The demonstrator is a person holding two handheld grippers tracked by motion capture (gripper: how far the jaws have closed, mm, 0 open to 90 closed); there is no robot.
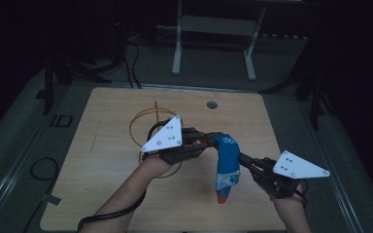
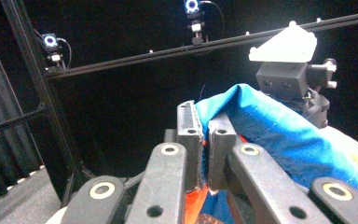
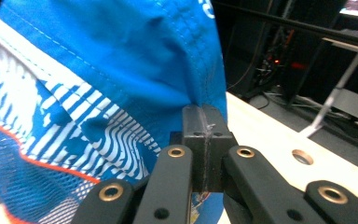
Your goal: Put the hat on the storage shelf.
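Wooden table, bare along its front and side edges; blue cloth cap, held up above the table's middle between both grippers; left gripper, jaws clamped on the cap's top edge; right gripper, jaws pressed together on its blue fabric; yellow hoop behind the left hand.

- Table: light wood top, rounded corners, dim light.
- Small round hole near far edge, right of centre; seen also in right gripper view.
- Yellow-orange wire hoop thing on the top, left of centre, far half; looped rings, one part sticking up. Near part hidden, can't tell full shape.
- Black cable trails over near-left part of the top, towards the near edge.
- Rest of top bare wood.
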